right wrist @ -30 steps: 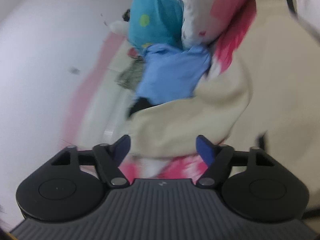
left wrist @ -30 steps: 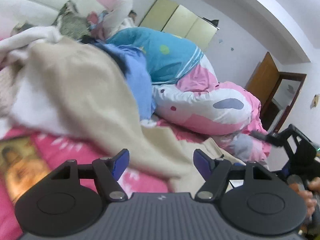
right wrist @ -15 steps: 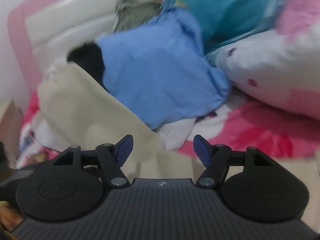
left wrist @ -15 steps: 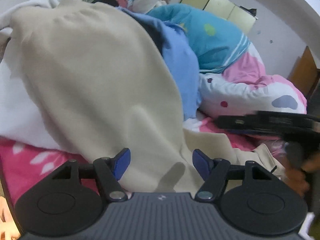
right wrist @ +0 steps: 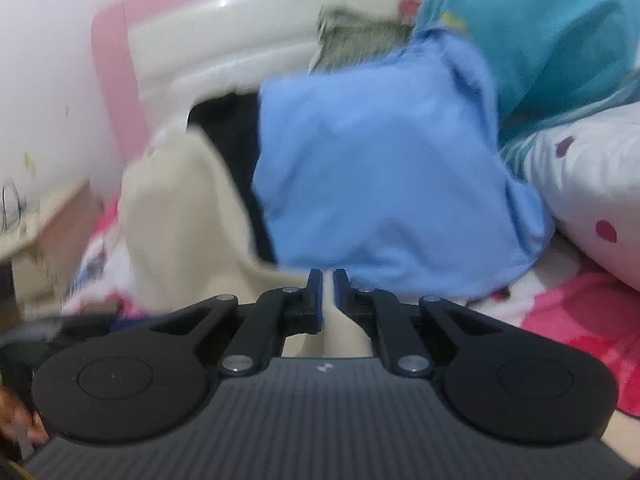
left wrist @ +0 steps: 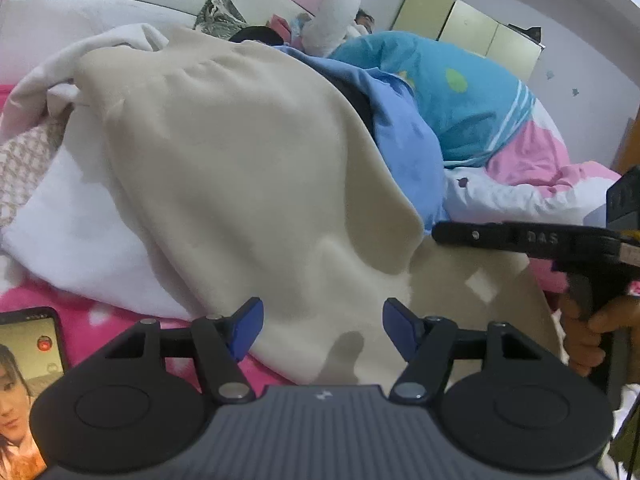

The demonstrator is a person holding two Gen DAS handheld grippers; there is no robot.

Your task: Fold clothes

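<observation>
Starting at the left of the bed, we see a smartphone with a lit screen (left wrist: 24, 392) lying on the pink floral bedsheet (left wrist: 100, 320), and just beyond it a white folded cloth (left wrist: 88, 240) under the heap. Over that heap lies the task's thing, a large beige fleece garment (left wrist: 240, 184), soft and thick, draped from the pale headboard (left wrist: 100, 8) down toward us.

Our left gripper (left wrist: 322, 322) stands released, jaws wide, with the garment's near hem lying between and just ahead of its blue pads, untouched. The cloth's long axis runs away from this gripper, up and slightly leftward over the pile, so the hem sits straight ahead of us.

Further right, a light blue cloth (left wrist: 404, 148) and a turquoise and pink cartoon quilt (left wrist: 480, 112) rest behind the garment. Our right gripper (right wrist: 327, 294) has just been closing and now sits clenched on a fold of the beige garment's right edge; the pale fabric shows between its pads in the right wrist view, and from the left wrist view its dark finger (left wrist: 500, 236) lies level against that edge.

We judge the right hand already has its corner, and the left, nearest the free hem, needs only to push forward and pinch.
</observation>
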